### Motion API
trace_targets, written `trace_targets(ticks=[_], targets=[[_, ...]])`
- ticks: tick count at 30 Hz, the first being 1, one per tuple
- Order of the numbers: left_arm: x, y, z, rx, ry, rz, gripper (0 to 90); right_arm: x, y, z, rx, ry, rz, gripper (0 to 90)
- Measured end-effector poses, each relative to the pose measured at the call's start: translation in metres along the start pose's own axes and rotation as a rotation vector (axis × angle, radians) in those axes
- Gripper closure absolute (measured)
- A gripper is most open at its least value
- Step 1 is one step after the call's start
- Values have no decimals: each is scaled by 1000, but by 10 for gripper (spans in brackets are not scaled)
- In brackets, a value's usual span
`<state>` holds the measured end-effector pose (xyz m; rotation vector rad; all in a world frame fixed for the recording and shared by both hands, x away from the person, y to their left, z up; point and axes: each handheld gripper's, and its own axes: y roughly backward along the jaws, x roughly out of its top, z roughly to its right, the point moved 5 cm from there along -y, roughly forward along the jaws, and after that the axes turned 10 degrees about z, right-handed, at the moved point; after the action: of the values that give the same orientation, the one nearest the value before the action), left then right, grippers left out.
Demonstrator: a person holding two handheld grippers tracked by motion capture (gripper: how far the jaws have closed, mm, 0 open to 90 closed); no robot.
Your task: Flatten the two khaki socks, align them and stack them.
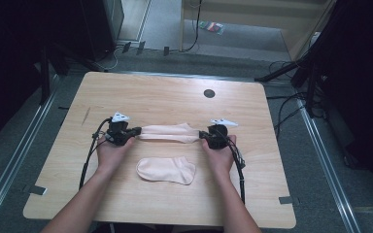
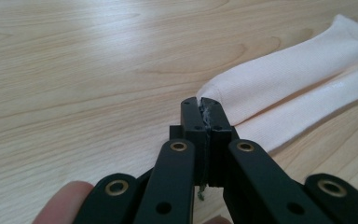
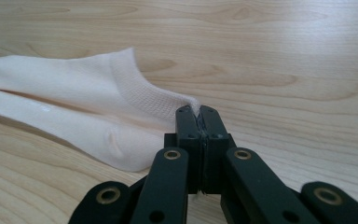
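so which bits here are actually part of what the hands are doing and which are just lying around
In the job:
- stretched sock, pinched at one end by the left gripper and at the other by the right gripper
- second sock, flat on the table nearer the person, likely its pair

Lying about:
- dark round spot at the far side of the table
- small colourful item on the floor beyond

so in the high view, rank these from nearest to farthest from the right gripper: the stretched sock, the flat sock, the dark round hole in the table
1. The stretched sock: its end is pinched in the right gripper, running off to the left.
2. The flat sock: lying toward the person, between the two forearms.
3. The dark round hole: toward the table's far edge, beyond the gripper.
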<state>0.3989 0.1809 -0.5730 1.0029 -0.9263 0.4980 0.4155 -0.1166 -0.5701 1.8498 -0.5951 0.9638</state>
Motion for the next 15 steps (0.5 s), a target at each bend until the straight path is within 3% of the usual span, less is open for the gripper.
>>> trace_targets(ticks=[1, 2, 3, 5, 6, 7, 8, 10, 12, 15], targets=[[-2, 0, 2, -42, 20, -16, 900, -1, 0, 2, -2, 5, 2, 899], [-2, 0, 2, -42, 20, -16, 900, -2, 0, 1, -5, 3, 2, 898], [-3, 0, 8, -80, 8, -21, 900, -2, 0, 1, -5, 3, 2, 898], [-3, 2, 15, -101, -6, 9, 890, -4, -2, -3, 47, 8, 6, 883], [0, 3, 17, -133, 24, 41, 720, -2, -3, -6, 60, 34, 28, 752], [0, 3, 17, -133, 24, 41, 630, -2, -3, -6, 60, 34, 28, 752], [2, 4, 17, -138, 40, 60, 575, 2, 0, -6, 57, 31, 69, 660], [5, 5, 15, -148, 73, 89, 553, 5, 3, -5, 63, 5, 81, 648], [8, 6, 10, -136, 105, 107, 536, 13, 10, 0, 59, -38, 116, 639], [10, 3, 4, -111, 145, 111, 550, 15, 11, 1, 68, -53, 112, 609]])
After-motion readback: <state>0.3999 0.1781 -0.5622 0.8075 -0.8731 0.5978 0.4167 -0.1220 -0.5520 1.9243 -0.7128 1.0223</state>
